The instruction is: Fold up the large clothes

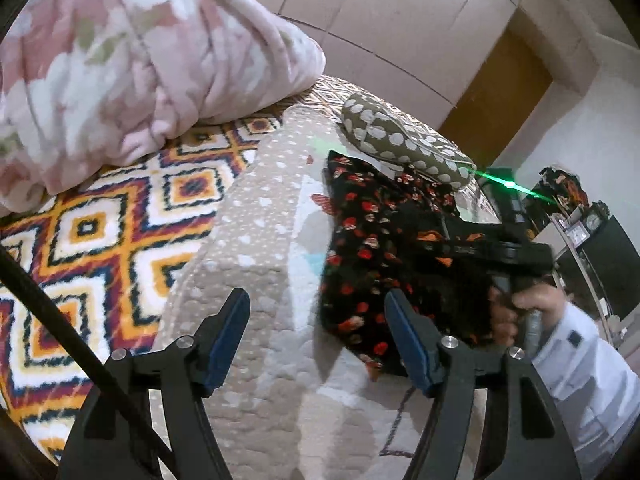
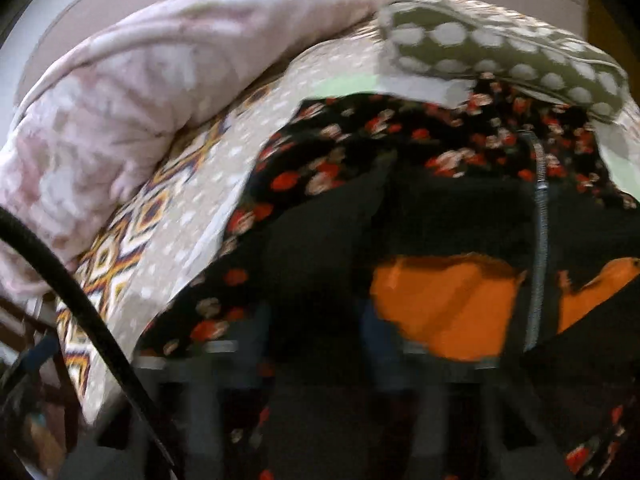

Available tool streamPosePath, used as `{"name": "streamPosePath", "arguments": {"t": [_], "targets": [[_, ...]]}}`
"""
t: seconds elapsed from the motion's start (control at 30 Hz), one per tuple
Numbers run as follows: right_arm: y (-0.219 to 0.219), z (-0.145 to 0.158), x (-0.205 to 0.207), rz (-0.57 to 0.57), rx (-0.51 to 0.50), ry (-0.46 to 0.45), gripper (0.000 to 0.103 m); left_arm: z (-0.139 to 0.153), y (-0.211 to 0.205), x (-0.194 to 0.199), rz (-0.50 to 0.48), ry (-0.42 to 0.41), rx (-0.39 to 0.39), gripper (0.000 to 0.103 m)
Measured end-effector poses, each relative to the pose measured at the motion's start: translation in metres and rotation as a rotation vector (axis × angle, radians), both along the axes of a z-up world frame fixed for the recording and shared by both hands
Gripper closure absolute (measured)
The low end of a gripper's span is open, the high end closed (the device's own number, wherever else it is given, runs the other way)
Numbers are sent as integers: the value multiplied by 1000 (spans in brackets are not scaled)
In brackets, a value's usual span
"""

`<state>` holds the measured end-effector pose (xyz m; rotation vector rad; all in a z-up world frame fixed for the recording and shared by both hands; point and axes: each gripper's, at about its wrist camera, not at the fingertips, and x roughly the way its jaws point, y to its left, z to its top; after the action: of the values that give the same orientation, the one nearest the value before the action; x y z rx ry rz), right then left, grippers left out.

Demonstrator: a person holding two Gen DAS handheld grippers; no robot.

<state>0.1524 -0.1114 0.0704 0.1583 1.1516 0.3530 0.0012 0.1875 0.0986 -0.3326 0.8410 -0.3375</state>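
A black garment with red and cream flowers (image 1: 368, 248) lies bunched on the beige dotted bedspread (image 1: 264, 240). My left gripper (image 1: 316, 320) is open and empty, hovering over the bedspread just left of the garment. The right gripper's body (image 1: 504, 248) shows in the left wrist view, held by a hand at the garment's right side. In the blurred right wrist view the garment (image 2: 360, 152) drapes over my right gripper (image 2: 320, 320), hiding its fingers. An orange patch (image 2: 444, 304) shows beneath the fabric.
A pink fluffy blanket (image 1: 120, 64) is heaped at the back left. A brown pillow with white dots (image 1: 400, 140) lies behind the garment. A patterned orange, white and navy cover (image 1: 92, 232) lies left. Wardrobe doors (image 1: 400, 20) stand behind the bed.
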Motion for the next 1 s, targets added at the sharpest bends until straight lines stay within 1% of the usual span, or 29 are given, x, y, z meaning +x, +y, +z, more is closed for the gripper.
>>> {"name": "streamPosePath", "arguments": {"t": [0.03,0.07,0.17,0.23,0.27,0.33,0.4,0.47,0.5,0.53,0.6,0.67,0.73,0.8,0.83,0.87,0.93,1.0], "targets": [[5,4,-2,9,-16,2,96,-2,2,1,0,1,-5,34],[9,13,-6,18,-46,-15,96,-4,4,2,-1,2,-8,34],[28,54,-4,57,-99,-103,97,-8,8,4,1,2,-17,34],[43,88,11,61,-108,-178,101,-9,11,7,7,-1,-26,34],[50,100,20,57,-121,-207,103,-9,13,8,11,-1,-30,34],[72,123,52,35,-191,-289,103,-10,17,10,23,1,-39,34],[90,132,85,2,-247,-326,103,-13,20,13,37,9,-46,34],[105,125,119,-46,-348,-350,103,-17,22,15,45,17,-43,34],[109,119,130,-65,-367,-333,102,-19,21,15,42,18,-34,34],[109,114,137,-73,-343,-310,102,-20,20,15,34,15,-23,34],[96,111,134,-88,-238,-293,100,-19,11,20,-2,3,2,34],[77,110,117,-82,-195,-268,87,-16,-2,26,-45,-13,18,30],[42,113,88,-128,-174,-255,59,-10,-27,36,-122,-41,42,27],[7,114,61,-185,-170,-258,52,-4,-54,47,-194,-68,70,23],[-11,114,45,-202,-166,-256,51,-2,-71,54,-236,-79,96,19],[-37,116,24,-219,-166,-256,50,-1,-86,60,-267,-91,125,19],[-72,117,-2,-252,-180,-265,36,1,-121,75,-314,-126,214,19],[-113,114,-32,-294,-211,-279,31,-1,-155,94,-351,-160,331,19]]}}
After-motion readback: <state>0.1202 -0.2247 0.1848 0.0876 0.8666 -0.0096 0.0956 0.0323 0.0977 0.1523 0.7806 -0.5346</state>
